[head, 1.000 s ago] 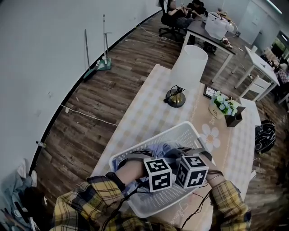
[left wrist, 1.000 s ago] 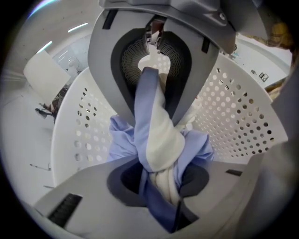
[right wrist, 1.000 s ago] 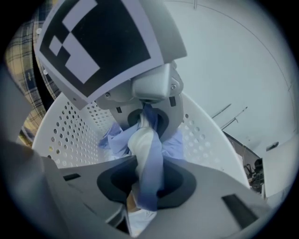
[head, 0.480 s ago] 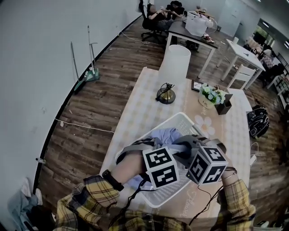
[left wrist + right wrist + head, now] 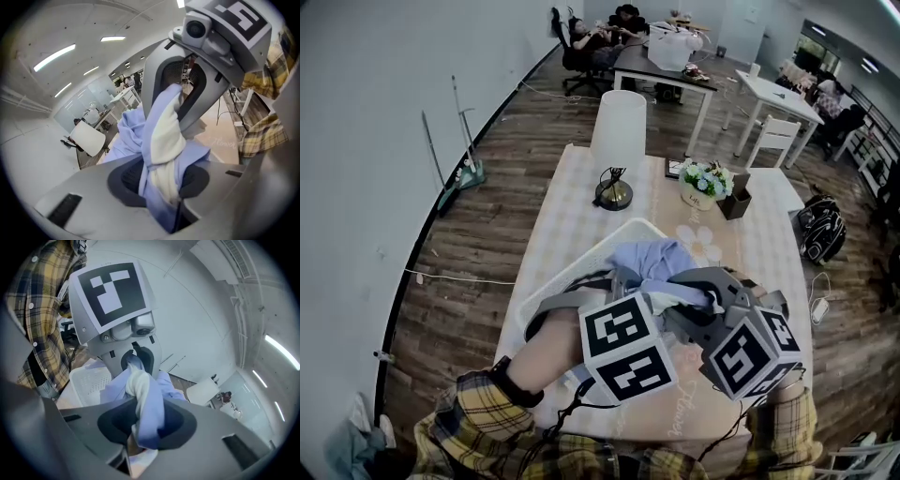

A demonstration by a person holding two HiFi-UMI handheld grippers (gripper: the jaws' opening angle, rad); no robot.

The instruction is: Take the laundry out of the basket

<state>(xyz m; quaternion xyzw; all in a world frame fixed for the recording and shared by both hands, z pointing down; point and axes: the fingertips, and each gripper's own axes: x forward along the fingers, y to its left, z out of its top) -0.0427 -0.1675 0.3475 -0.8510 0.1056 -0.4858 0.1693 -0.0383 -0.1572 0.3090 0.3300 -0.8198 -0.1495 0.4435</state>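
A light blue garment with a white lining hangs bunched above the white laundry basket. Both grippers pinch it side by side. In the head view my left gripper and my right gripper meet at the cloth. The left gripper view shows the garment squeezed between my left gripper's pads, with the right gripper clamped on the same fold just beyond. The right gripper view shows the garment in my right gripper, with the left gripper opposite and the basket below.
The basket stands on a table with a checked cloth. Further along it are a lamp with a white shade, a pot of flowers and a dark holder. A backpack lies on the floor at the right. People sit at a far desk.
Both grippers have risen together with the blue garment, lifting it from inside the basket to above its rim. My view has tilted forward along the table.
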